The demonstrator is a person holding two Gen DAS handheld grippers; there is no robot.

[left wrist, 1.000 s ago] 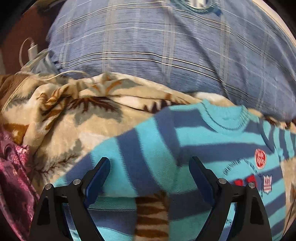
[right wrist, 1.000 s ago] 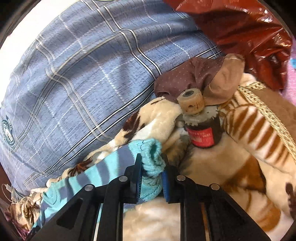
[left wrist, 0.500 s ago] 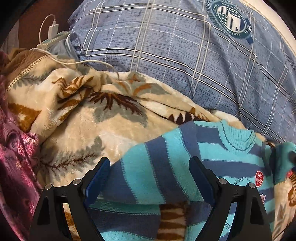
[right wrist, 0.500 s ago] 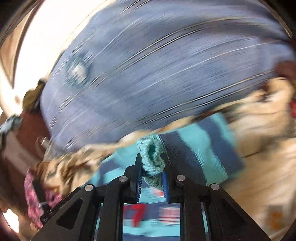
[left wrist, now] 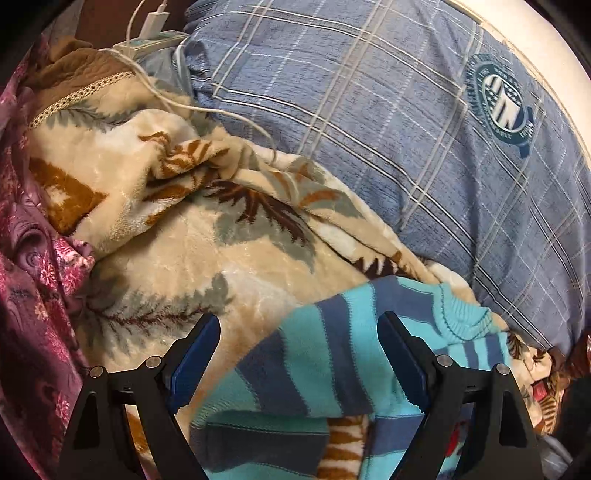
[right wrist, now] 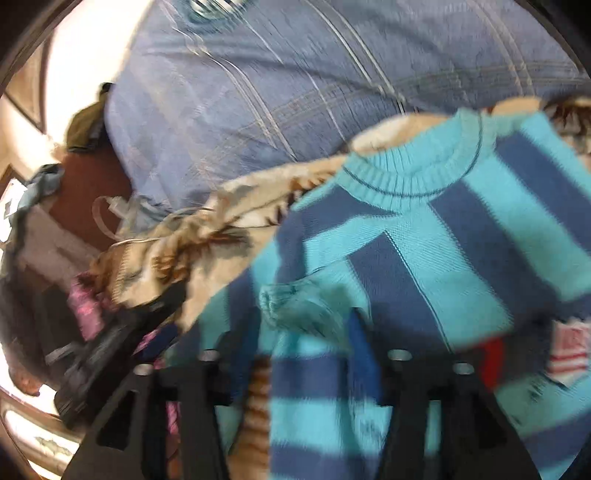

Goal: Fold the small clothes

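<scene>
A small knitted sweater (left wrist: 332, 362) with turquoise and navy stripes lies on a cream leaf-print blanket (left wrist: 192, 243). In the left wrist view my left gripper (left wrist: 299, 354) is open and empty, its jaws spread above the sweater's left shoulder and sleeve. In the blurred right wrist view the sweater (right wrist: 461, 251) fills the right half, collar at the top. My right gripper (right wrist: 295, 339) stands open over the sweater. The sleeve cuff (right wrist: 280, 299) lies between its jaws, folded across the body. The left gripper's black body (right wrist: 110, 343) shows at the left.
A large blue plaid pillow (left wrist: 406, 122) with a round crest lies behind the blanket. A white charger and cable (left wrist: 155, 26) lie at the top left. Purple floral fabric (left wrist: 33, 295) runs along the left edge. The bed's edge and room show at left (right wrist: 33, 221).
My right gripper carried the sleeve cuff leftward across the sweater's body, then opened its jaws and released it. My left gripper drifted left, staying open.
</scene>
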